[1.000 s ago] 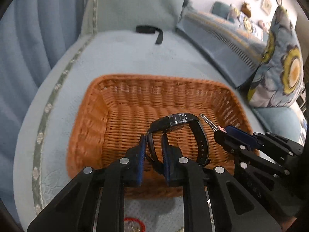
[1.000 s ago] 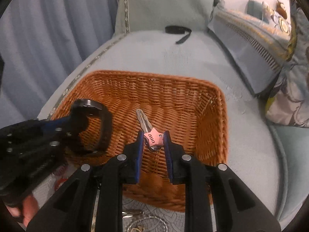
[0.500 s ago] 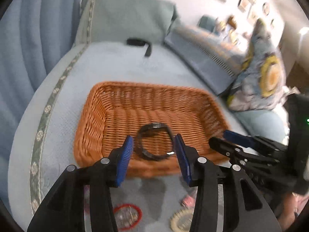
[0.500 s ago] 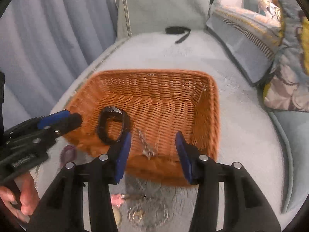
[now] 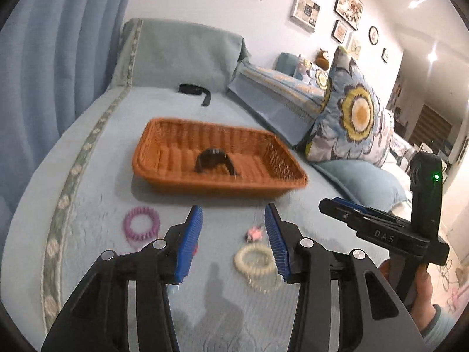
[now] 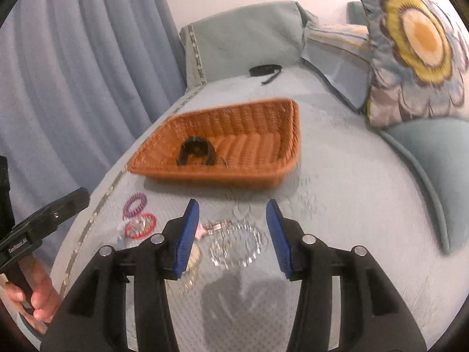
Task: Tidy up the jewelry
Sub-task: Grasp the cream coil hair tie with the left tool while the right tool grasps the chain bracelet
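Note:
An orange wicker basket (image 5: 217,184) (image 6: 211,177) sits on the light blue bed cover. A black watch (image 5: 214,160) (image 6: 195,152) stands inside it, with a small key (image 6: 225,162) beside it. My left gripper (image 5: 233,215) is open and empty, hovering short of the basket's near wall. My right gripper (image 6: 233,209) is open and empty too, and its tip (image 5: 325,205) shows in the left wrist view. On the cover near me lie a purple coil band (image 5: 142,224) (image 6: 134,204), a red ring (image 6: 140,226), a pink-tagged piece (image 5: 254,233) (image 6: 214,227), a cream coil band (image 5: 255,261) and a clear bracelet (image 6: 236,245).
A black strap (image 5: 195,90) (image 6: 263,70) lies at the far end by the grey-green cushion (image 5: 181,55). A flowered pillow (image 5: 351,117) (image 6: 416,47) and folded bedding stand to the right. Blue curtains (image 6: 73,73) hang along the left edge.
Both grippers opened and let go: the watch and the key now rest in the basket. Both hands drew back from the basket to above the loose items on the cover.

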Action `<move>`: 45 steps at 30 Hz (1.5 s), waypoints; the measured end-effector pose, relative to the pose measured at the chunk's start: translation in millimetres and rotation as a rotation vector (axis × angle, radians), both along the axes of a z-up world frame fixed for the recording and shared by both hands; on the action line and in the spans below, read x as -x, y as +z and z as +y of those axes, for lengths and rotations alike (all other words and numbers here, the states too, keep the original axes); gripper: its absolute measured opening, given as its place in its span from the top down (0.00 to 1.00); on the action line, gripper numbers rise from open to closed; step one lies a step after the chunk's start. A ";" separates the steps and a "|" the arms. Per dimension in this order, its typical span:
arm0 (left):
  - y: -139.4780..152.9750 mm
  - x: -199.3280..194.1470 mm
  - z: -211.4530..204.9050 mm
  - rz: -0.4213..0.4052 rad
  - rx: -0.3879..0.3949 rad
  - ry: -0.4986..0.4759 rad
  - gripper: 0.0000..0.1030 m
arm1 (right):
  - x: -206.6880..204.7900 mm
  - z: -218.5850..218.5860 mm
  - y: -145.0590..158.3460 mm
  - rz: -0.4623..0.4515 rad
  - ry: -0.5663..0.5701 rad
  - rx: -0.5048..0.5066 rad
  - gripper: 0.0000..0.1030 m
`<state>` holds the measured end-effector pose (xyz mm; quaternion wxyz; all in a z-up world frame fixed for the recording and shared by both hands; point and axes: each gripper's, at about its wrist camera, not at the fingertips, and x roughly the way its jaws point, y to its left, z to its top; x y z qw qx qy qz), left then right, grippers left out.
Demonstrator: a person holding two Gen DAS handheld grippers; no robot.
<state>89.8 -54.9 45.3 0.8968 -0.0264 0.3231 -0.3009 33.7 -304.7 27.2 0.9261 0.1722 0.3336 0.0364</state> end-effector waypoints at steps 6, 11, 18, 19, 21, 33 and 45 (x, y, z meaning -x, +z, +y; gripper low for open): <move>-35.5 -4.5 -3.5 0.095 -0.017 -0.002 0.59 | 0.3 2.1 -38.7 0.073 -0.038 0.032 0.57; -57.1 -20.0 -17.7 0.161 -0.049 -0.033 0.61 | -6.9 3.7 -51.4 0.126 -0.028 0.034 0.62; -75.8 -31.7 -36.3 0.177 -0.113 -0.060 0.64 | -12.5 11.2 -53.8 0.160 -0.035 0.080 0.65; -78.9 -33.0 -37.4 0.185 -0.117 -0.064 0.65 | -14.8 11.2 -54.6 0.170 -0.035 0.081 0.65; -83.1 -34.1 -40.6 0.201 -0.130 -0.073 0.67 | -23.3 11.6 -56.4 0.194 -0.031 0.085 0.65; -87.8 -26.7 -60.7 0.135 -0.279 -0.057 0.69 | -43.1 38.1 -57.4 0.239 -0.026 0.281 0.76; -87.1 -7.4 -66.6 0.107 -0.325 -0.088 0.91 | -18.5 47.4 -55.6 0.226 0.019 0.293 0.94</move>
